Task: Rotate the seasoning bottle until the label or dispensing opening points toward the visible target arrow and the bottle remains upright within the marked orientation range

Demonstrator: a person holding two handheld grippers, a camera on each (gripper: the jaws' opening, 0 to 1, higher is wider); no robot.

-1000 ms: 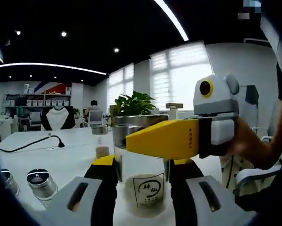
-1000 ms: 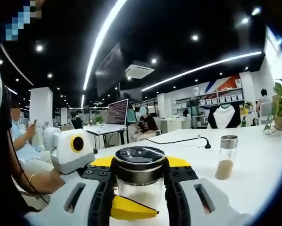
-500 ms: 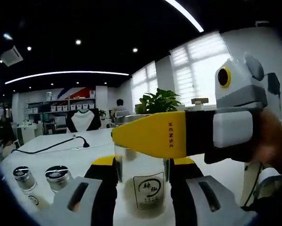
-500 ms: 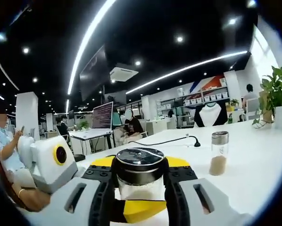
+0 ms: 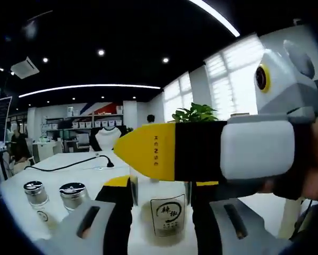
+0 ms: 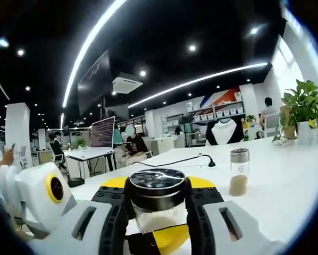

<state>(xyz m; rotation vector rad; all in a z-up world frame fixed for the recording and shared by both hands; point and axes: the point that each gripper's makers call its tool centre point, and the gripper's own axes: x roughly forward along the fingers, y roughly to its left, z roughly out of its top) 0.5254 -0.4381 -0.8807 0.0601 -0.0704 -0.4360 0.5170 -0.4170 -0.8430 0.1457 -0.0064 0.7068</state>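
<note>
Two hand-held grippers are working one seasoning bottle (image 5: 167,210) on a white table (image 6: 286,180) in an open-plan office. In the left gripper view the left gripper (image 5: 161,212) is closing its jaws on the clear glass body low down, to either side of the square paper label, which is facing that camera. In the right gripper view the right gripper (image 6: 158,204) is clamping just under the dark metal cap (image 6: 157,183), perforated on top, with the jaws pressing both sides of the neck.

The bottle is standing upright at the near edge of the table, pale powder filling its lower part. It looks light but rigid, and glass this smooth is likely slippery and breakable (a firm squeeze, not a hard one, seems wise). The cap collar and the body beside the label look like the surest holds for turning.

Other shakers (image 5: 74,195) are standing to one side, and another one (image 6: 237,171) farther off. No target arrow is visible.
</note>
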